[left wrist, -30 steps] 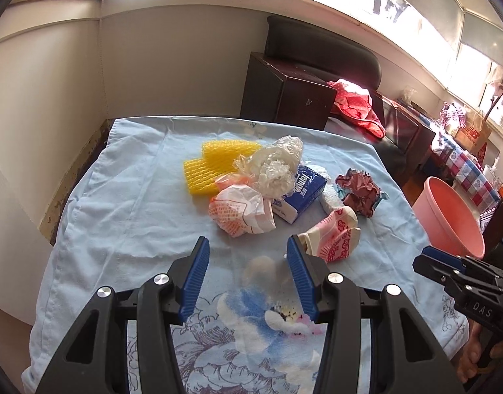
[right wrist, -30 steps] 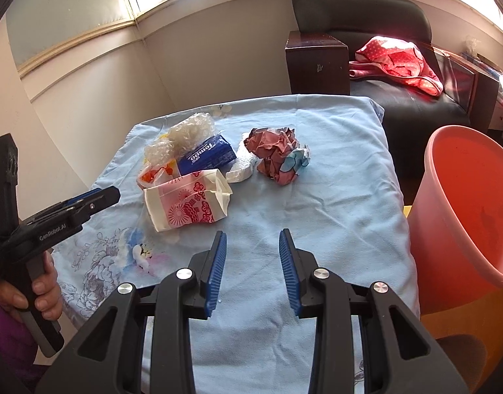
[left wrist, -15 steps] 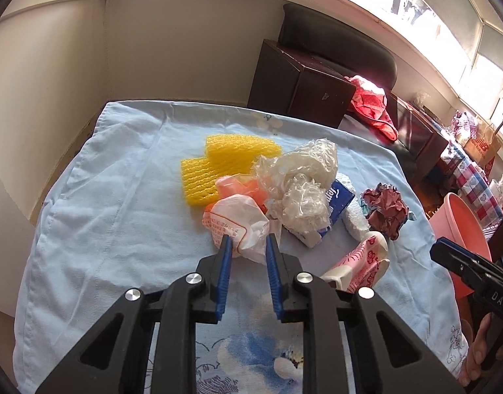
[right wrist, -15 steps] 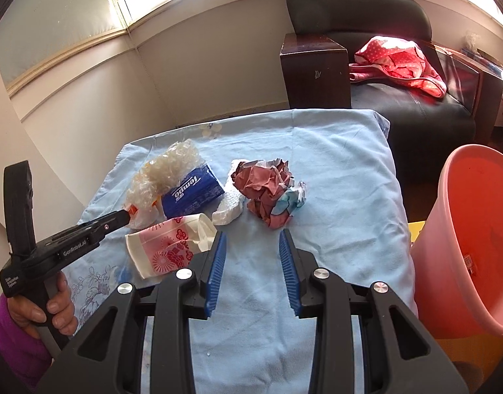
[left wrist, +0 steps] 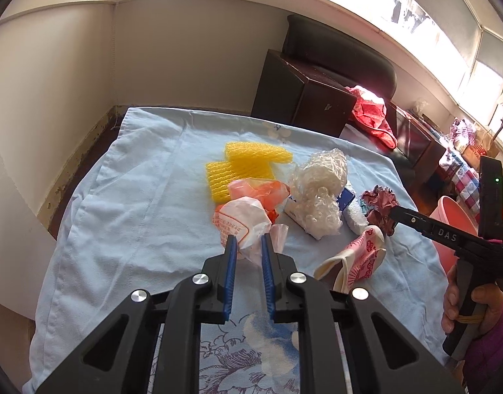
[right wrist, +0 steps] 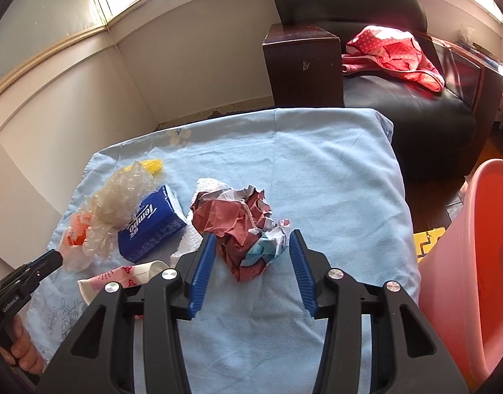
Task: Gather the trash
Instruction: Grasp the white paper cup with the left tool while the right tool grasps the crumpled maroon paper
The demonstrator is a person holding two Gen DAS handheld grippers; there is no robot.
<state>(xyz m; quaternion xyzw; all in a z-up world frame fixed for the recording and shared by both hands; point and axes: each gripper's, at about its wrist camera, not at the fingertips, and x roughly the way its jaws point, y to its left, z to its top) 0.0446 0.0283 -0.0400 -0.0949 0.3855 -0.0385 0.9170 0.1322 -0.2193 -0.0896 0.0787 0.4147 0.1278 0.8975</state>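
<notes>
Blue cloth (left wrist: 136,203) covers the worktop, trash clustered near its middle. Left hand-held gripper (left wrist: 246,246): blue pads narrowed onto the near edge of a white plastic bag with red print (left wrist: 240,221), pinching it. Bag rests on the cloth, with an orange bag (left wrist: 261,190) touching it behind. Yellow foam netting (left wrist: 248,164) lies farther back. Crumpled clear plastic (left wrist: 318,190) sits on a blue tissue pack (right wrist: 151,226), right of the orange bag. Pink printed paper cup (left wrist: 359,256) lies on its side nearer the front edge.

Right hand-held gripper (right wrist: 251,246): pads spread wide, one on each side of a crumpled maroon paper wad (right wrist: 238,226). Pads flank the wad; contact cannot be confirmed. Wad lies on the cloth, just right of the tissue pack, with a white wadded piece (right wrist: 189,246) between them.

Pink bucket (right wrist: 474,252) stands off the worktop's right edge. Dark armchair (right wrist: 382,75) beyond the far edge carries a red garment (right wrist: 392,52).
</notes>
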